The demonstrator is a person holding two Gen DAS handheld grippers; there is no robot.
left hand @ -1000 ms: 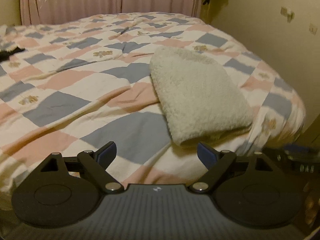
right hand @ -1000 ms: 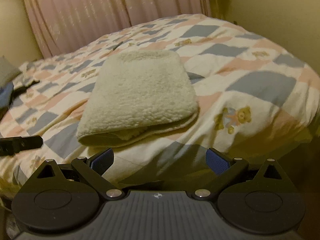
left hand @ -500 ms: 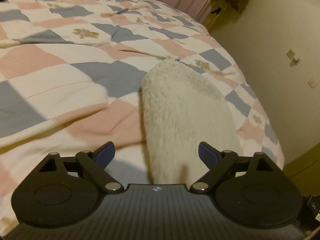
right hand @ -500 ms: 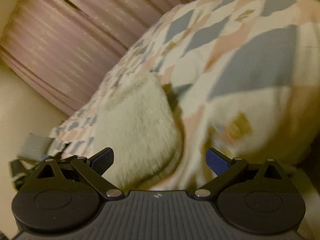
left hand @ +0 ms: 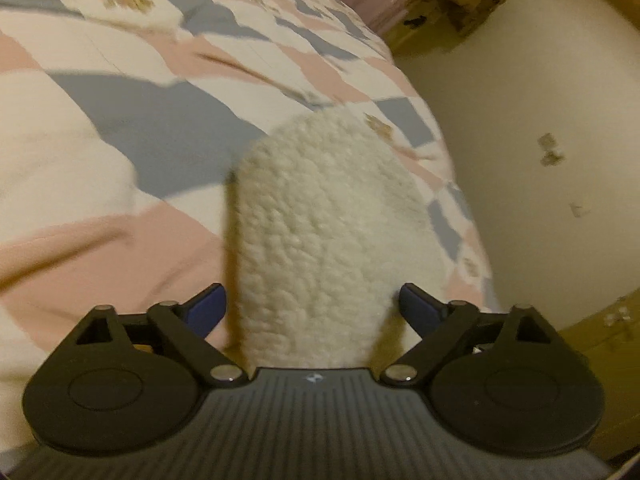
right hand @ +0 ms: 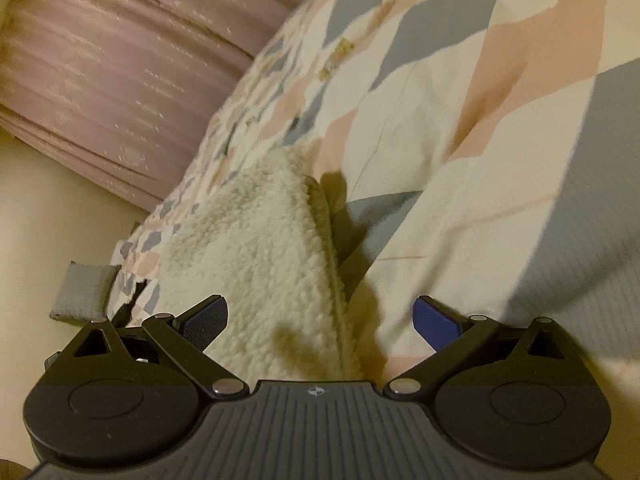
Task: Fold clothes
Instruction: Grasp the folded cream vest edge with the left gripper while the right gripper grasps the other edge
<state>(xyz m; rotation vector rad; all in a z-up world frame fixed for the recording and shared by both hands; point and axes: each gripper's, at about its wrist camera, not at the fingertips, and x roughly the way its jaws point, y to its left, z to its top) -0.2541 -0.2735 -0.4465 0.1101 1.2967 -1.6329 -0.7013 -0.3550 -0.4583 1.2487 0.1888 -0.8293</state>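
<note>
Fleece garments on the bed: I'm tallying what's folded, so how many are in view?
1. A single cream fleece garment, folded, lies on the patchwork quilt between the open fingers of both the left gripper and the right gripper. Others may lie outside the views.

A home bedroom is shown. Most of both views is filled by a bed (left hand: pixel 120 168) covered with a patchwork quilt (right hand: pixel 460 128) of pink, grey-blue and cream squares printed with small teddy bears. Pleated pink curtains (right hand: pixel 100 80) are hung behind it, a plain cream wall (left hand: pixel 540 80) is seen alongside, and dim yellowish indoor lighting is cast throughout.
</note>
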